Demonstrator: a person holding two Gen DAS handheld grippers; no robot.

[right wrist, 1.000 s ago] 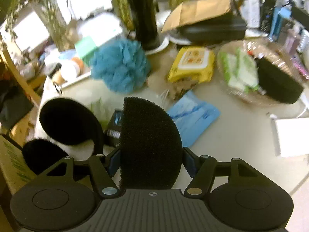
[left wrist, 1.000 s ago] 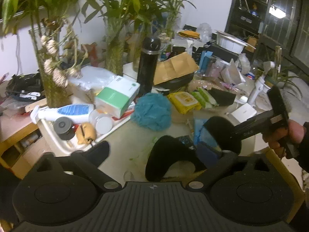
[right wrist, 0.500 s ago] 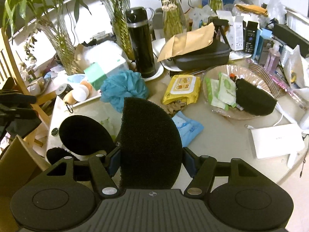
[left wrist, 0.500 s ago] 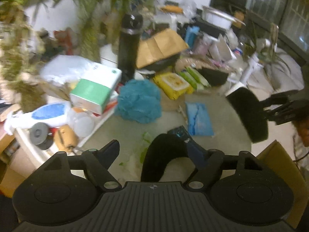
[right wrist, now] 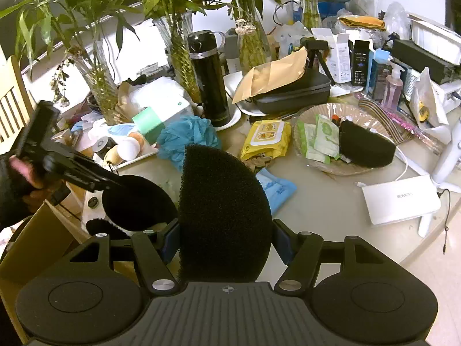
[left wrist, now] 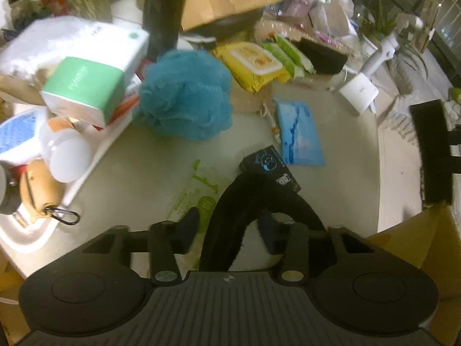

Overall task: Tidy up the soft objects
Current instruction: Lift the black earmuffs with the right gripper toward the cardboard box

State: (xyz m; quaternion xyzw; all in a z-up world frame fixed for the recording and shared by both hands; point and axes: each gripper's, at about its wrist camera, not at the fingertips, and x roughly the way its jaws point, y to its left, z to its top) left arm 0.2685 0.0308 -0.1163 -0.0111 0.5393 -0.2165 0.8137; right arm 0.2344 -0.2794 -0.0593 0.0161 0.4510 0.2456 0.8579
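Note:
My right gripper (right wrist: 224,230) is shut on a black half-round sponge (right wrist: 223,219), held above the table's front edge; the sponge also shows at the right edge of the left wrist view (left wrist: 432,155). My left gripper (left wrist: 230,227) has its fingers closed around one arm of a black furry U-shaped pillow (left wrist: 247,201), which also shows in the right wrist view (right wrist: 135,201). A blue bath pouf (left wrist: 187,95) lies on the table beyond it. A second black sponge (right wrist: 364,147) lies in a clear dish (right wrist: 317,112).
A cardboard box (left wrist: 426,245) stands at the near right edge of the table. A black packet (left wrist: 268,164), a blue pack (left wrist: 299,132), yellow wipes (left wrist: 253,63), a green-white box (left wrist: 95,86) and a black flask (right wrist: 209,77) crowd the table. A white tray (left wrist: 95,155) holds bottles at left.
My left gripper has dropped lower and closed on the black pillow. My right gripper has pulled back and up with the sponge.

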